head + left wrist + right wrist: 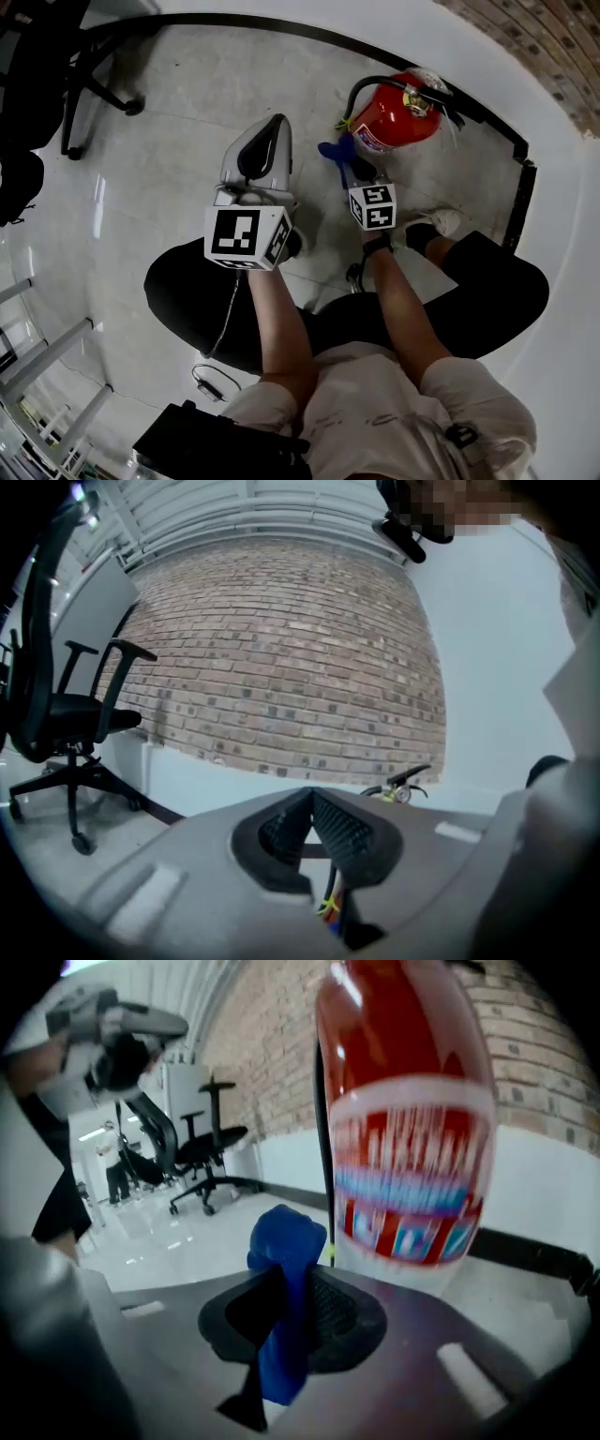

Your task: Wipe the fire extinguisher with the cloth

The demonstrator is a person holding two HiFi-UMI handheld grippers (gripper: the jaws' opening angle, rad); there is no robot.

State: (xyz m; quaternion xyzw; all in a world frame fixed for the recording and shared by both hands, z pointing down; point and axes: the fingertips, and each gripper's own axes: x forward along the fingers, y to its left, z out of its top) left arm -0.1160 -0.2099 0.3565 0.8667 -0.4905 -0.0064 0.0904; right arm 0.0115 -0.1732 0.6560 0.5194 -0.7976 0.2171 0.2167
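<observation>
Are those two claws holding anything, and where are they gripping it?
The right claw grips the blue cloth around its bunched middle, one end poking out in front. The left claw is shut on nothing.

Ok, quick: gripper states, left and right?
Left gripper: shut, nothing between its jaws.
Right gripper: shut on the blue cloth.

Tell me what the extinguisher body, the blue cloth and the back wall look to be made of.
Fire extinguisher: likely painted metal, glossy red, with highlights along the cylinder and a printed label.
Cloth: soft fabric, perhaps microfibre, matte blue, bunched and folded where the right tongs pinch it.
Wall: bare brick, rough and matte, with mortar lines showing.
</observation>
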